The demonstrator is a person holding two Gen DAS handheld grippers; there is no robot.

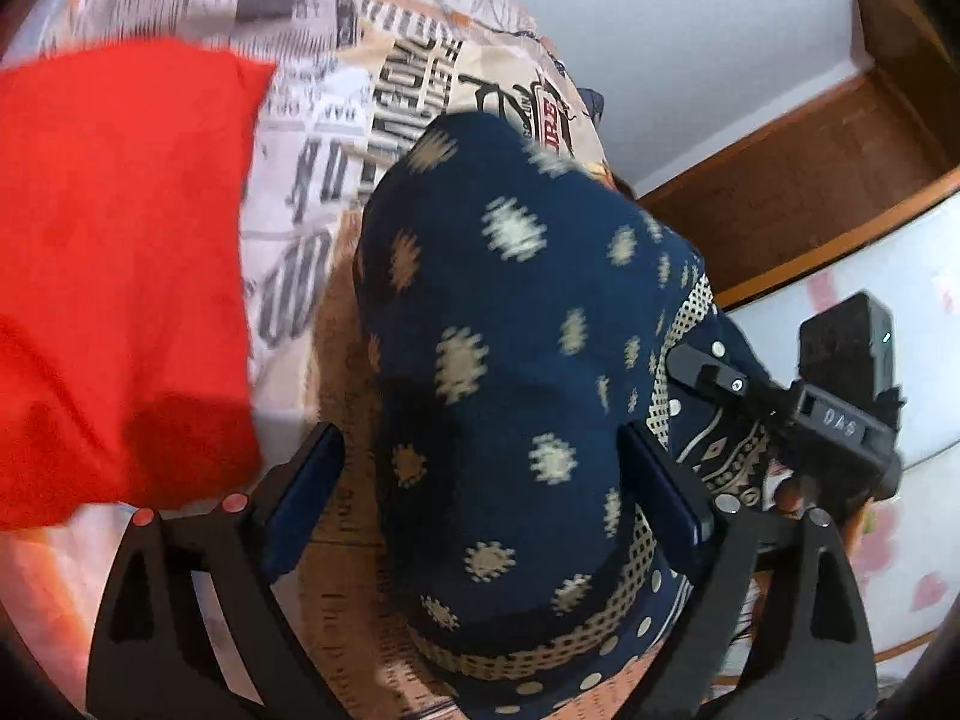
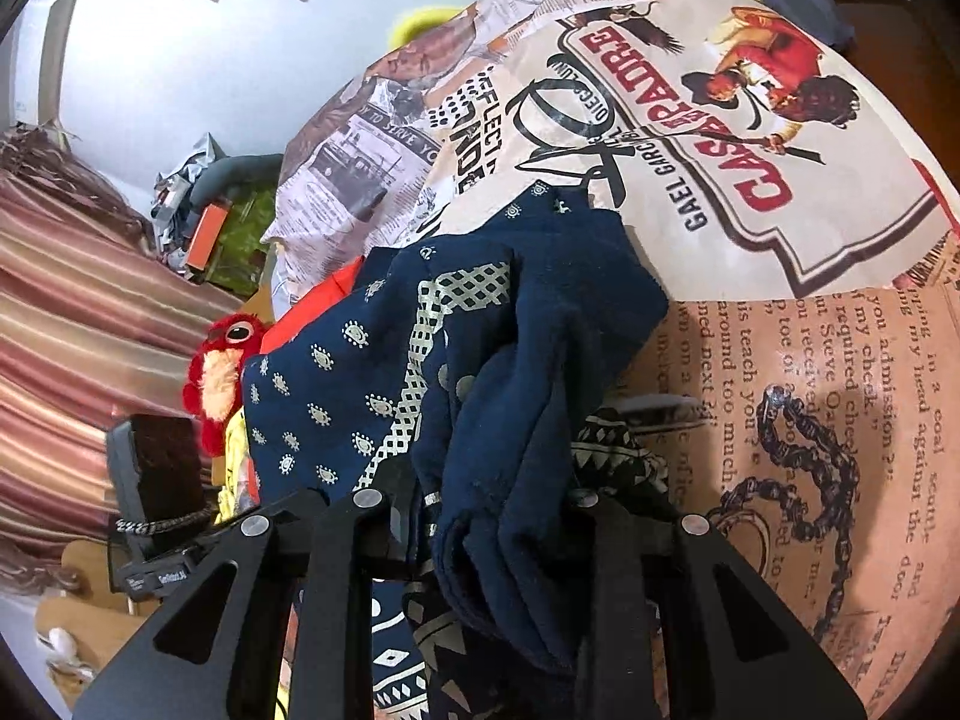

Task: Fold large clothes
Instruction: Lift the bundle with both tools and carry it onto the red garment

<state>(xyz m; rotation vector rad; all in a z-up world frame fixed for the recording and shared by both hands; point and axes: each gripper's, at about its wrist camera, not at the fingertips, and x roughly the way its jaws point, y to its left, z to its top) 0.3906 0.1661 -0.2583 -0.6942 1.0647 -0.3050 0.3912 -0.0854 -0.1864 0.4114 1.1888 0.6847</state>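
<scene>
A bed covered with a newspaper-print sheet in cream, pink and black lettering carries everything here. On its left side lies a plain bright red cloth, soft and flat, just beside the task's garment. Farther left in the right wrist view a fluffy red plush toy sits at the bed's edge, with striped maroon curtains behind it. A brown wooden bed frame runs along the right in the left wrist view.

The garment is a large navy blue cloth with cream dot motifs and a lattice border, thick and bunched into a rounded heap in the middle of the bed.

The left claw stands wide apart, its blue-padded fingers either side of the heap; the pads do not visibly press it. No earlier view tells more. The right claw is nearly together, clamped on a thick folded bunch of the navy cloth, which drapes out between its black arms and hides the fingertips.
</scene>
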